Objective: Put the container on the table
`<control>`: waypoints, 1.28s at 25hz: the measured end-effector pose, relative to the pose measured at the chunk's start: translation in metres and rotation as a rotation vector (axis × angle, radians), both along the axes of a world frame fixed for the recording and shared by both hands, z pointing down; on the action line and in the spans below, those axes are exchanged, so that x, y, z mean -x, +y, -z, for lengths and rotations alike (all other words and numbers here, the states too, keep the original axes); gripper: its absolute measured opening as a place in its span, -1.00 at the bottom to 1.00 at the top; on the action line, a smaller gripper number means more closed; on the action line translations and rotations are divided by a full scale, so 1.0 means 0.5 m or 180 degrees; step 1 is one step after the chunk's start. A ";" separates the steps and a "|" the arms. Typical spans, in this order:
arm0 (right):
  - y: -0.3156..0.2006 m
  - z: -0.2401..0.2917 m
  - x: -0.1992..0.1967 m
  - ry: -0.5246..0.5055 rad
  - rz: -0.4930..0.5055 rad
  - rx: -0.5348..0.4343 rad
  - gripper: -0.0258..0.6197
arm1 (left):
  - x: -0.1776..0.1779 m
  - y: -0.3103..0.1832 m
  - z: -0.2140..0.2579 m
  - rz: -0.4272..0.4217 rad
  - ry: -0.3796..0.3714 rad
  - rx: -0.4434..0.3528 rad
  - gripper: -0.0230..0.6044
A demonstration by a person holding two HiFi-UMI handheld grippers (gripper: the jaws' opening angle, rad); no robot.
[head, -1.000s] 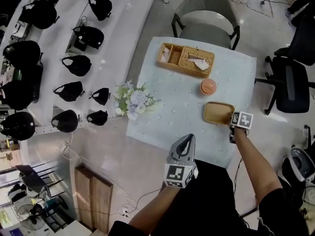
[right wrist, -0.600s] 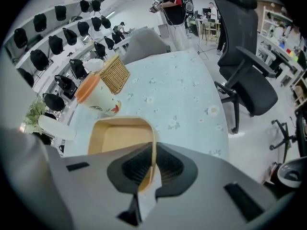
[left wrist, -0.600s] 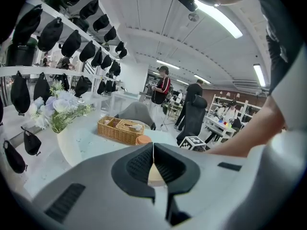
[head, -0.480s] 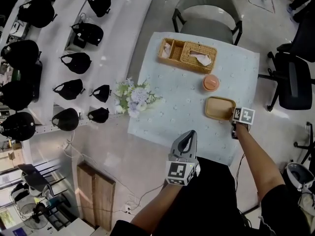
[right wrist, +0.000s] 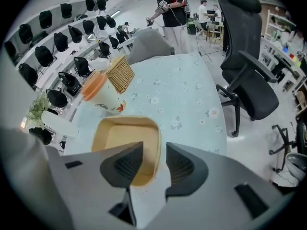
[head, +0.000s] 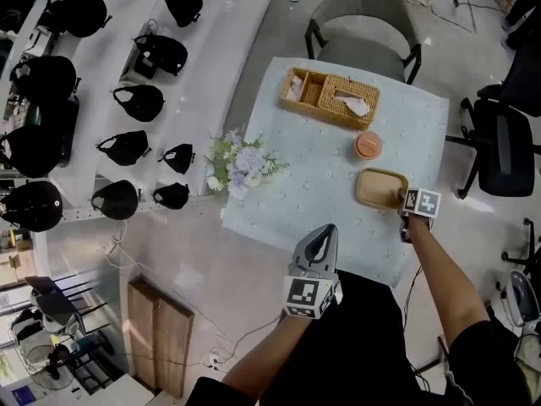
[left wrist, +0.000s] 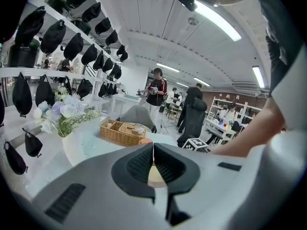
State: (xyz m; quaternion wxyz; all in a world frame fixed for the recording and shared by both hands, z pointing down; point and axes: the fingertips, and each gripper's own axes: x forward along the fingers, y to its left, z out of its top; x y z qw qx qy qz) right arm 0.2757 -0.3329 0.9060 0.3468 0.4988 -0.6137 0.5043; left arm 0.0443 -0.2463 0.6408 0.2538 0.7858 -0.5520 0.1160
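Counter point(head: 313, 184): a pale, flower-printed square with a grey chair point(head: 363, 11) at its far side and a wall of shelves point(head: 194, 66) hung with black caps to its left.
Change since earlier: the right gripper point(right wrist: 154, 158) was clamped on the container point(head: 378, 186) a second ago. Its fingers have just been opening, and the container lies in the same spot on the counter as before.
Container: a shallow tan tray, flat on the counter near the right edge, just this side of the orange-lidded cup point(head: 368, 145) and apart from it.
Edges: the tray's right rim lies close to the counter's right edge. The wicker basket point(head: 330, 100) takes up the far side, and the flowers point(head: 243, 164) hang over the left edge.
Open room: the middle and the near left of the counter are bare. A black office chair point(head: 499, 146) stands beyond the right edge, apart from the counter.
Right fingers: spread and released. The tray's right rim stands between them, one finger over the inside and one outside, with a gap showing on both sides of the rim.
Left gripper point(head: 321, 232): it hovers off the counter's near edge, above the person's lap.
Left fingers: clenched tip to tip, with nothing between them.
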 end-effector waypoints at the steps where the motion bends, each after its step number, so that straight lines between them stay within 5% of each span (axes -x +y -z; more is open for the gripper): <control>1: -0.002 0.006 -0.002 0.0010 -0.0003 -0.0015 -0.46 | 0.002 0.001 0.002 0.0006 0.0007 -0.0011 -0.90; 20: 0.078 0.171 0.007 0.0040 0.0296 -0.0236 -0.39 | 0.037 0.042 0.083 -0.0121 0.0023 -0.0241 -0.90; 32: 0.164 0.405 0.023 -0.0183 0.0225 -0.0841 -0.42 | 0.011 0.063 0.136 -0.0303 0.0005 -0.0403 -0.90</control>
